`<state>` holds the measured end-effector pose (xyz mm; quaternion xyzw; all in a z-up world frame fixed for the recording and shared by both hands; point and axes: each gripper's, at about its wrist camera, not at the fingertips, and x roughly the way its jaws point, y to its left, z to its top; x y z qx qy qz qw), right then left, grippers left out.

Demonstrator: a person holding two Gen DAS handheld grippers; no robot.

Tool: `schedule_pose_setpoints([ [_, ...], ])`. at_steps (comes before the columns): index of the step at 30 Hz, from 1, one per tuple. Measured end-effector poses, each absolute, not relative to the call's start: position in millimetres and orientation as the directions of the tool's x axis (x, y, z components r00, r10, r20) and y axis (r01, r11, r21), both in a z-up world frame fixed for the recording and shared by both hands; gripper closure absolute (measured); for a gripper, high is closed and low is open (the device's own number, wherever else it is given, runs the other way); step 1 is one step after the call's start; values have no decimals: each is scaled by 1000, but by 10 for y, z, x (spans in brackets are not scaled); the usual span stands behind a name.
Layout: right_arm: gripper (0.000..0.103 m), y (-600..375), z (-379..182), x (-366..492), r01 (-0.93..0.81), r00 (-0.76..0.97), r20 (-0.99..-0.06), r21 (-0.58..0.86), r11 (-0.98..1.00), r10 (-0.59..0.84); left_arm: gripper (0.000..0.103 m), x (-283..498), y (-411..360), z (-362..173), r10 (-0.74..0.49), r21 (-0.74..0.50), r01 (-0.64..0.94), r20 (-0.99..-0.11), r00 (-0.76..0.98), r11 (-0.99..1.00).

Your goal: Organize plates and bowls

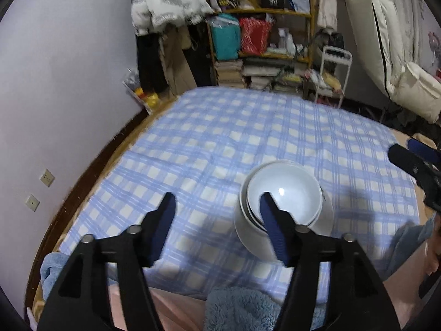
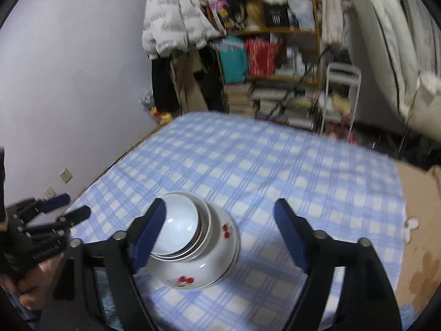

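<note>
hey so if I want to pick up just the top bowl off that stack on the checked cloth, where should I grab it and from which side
Probably by its rim, from above. The top bowl sits nested in the stack of bowls, so its wall is mostly hidden and only the rim stands free. Put one of the fingers inside and one outside the lip at the exposed near edge, then lift straight up. Both grippers are open and hold nothing.

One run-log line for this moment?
left tongs: open, empty | right tongs: open, empty | stacked bowls: on checked cloth, untouched
</note>
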<state>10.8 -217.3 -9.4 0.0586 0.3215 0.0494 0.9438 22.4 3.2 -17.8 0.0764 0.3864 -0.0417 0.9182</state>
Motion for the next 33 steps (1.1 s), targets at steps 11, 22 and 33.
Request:
schedule_pose_setpoints([
  [11, 0, -2122, -66, -152, 4, 878, -479, 53, 999, 22, 13, 66, 62, -194, -14, 118, 117, -644, 765, 986],
  [22, 0, -2151, -117, -288, 27, 897, -443, 62, 998, 3, 13, -16, 67, -171, 5, 133, 92, -593, 805, 987],
  [33, 0, -2127, -105, -317, 36, 899, -437, 53, 998, -10, 13, -64, 59, -131, 24, 158, 80, -565, 825, 984],
])
